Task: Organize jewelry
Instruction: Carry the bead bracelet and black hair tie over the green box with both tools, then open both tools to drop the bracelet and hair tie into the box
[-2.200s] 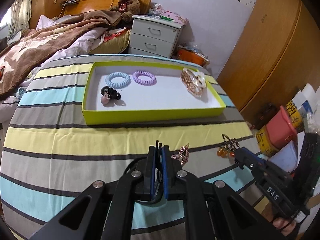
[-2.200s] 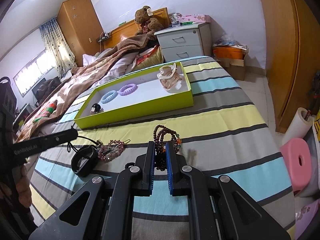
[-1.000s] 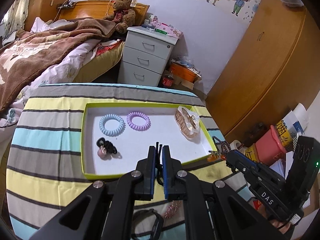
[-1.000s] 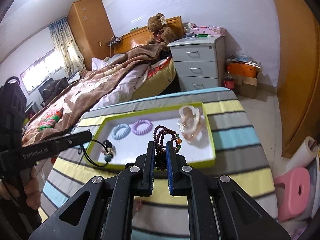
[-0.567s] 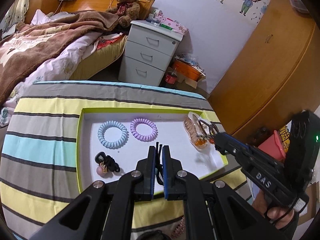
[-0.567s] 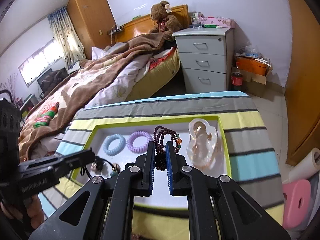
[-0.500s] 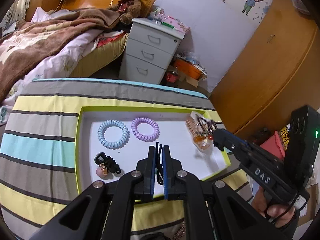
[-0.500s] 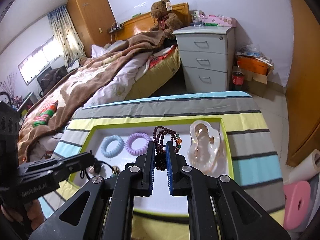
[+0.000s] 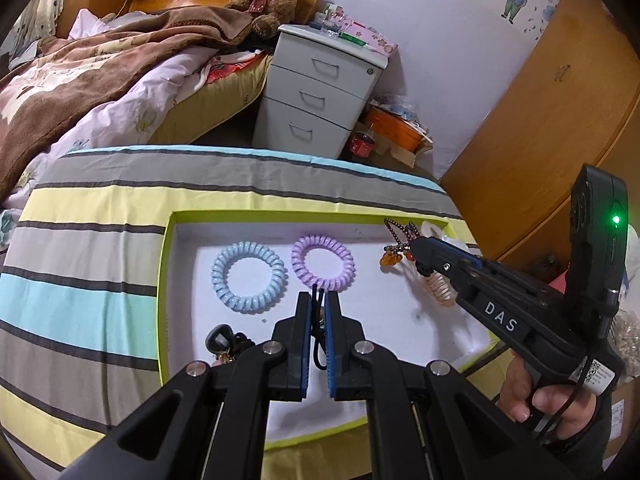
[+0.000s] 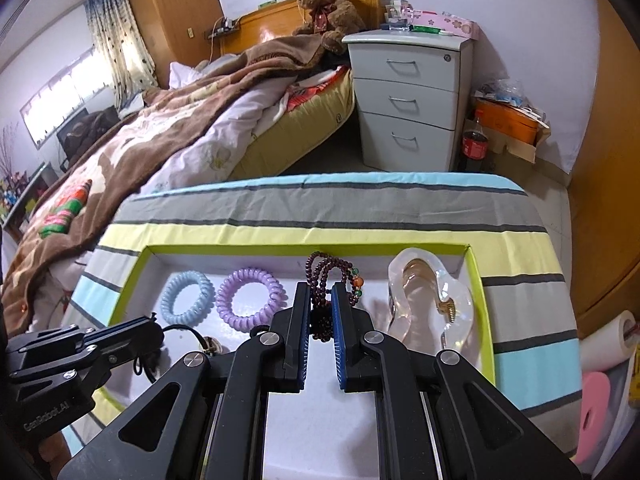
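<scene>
Bright, even room light in both views, daylight pouring in through the curtained window (image 10: pixel 68 96) at far left, blown out white. Glare streaks the glossy headboard (image 10: pixel 276 20). Soft shadows fall on the white floor of the tray (image 9: pixel 400 304). Heavy fisheye bending, with black vignette in the corners. Focus is sharp in the centre, while edges go slightly soft.
</scene>
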`<state>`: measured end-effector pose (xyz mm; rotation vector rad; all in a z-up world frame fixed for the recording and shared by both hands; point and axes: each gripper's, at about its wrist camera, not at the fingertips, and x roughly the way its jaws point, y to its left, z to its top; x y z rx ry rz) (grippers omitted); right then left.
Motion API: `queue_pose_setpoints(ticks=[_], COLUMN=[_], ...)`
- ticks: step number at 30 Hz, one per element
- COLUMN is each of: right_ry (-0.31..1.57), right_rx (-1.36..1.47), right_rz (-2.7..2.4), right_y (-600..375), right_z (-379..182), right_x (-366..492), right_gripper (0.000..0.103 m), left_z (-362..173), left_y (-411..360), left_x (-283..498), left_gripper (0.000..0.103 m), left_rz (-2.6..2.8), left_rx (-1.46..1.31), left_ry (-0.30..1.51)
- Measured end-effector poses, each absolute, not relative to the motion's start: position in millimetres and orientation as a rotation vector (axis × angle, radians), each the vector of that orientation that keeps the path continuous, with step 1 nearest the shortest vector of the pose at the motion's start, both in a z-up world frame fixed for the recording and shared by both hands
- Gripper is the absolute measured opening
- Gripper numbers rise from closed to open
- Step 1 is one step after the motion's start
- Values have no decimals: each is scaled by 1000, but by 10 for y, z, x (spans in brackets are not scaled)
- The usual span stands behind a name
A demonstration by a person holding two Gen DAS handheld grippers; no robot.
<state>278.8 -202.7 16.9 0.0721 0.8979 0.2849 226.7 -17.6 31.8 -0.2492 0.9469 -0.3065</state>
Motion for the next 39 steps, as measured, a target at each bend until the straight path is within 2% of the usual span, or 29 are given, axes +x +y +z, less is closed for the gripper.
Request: queue_pose_setpoints(ticks=[15,22,26,30,34,39], right_ry=[933,935,937,929,929,926], right_rx=[36,36,27,25,24,23], right_rz=[299,316,314,317,311,302], right_y=[-1899,-1866,-1847,-1835,-1831,-1834], right_z=[41,38,30,38,39,51], right_x=[2856,2857,2852,2855,2856,2848], right_gripper=[11,11,11,11,11,14], left_z=[93,32,49,46,59,68], left_y=[-100,-92,-103,-110,-113,-109], left_x=[2329,2357,2349,2352,2346,2338], left_gripper=[7,10,20,23,31,33], left_rz=[-256,-245,-246,-247,-246,-245], left_rx=[-253,-253,-250,-246,-246,-245], left_ry=[1011,1039,1032,1034,1031,1029])
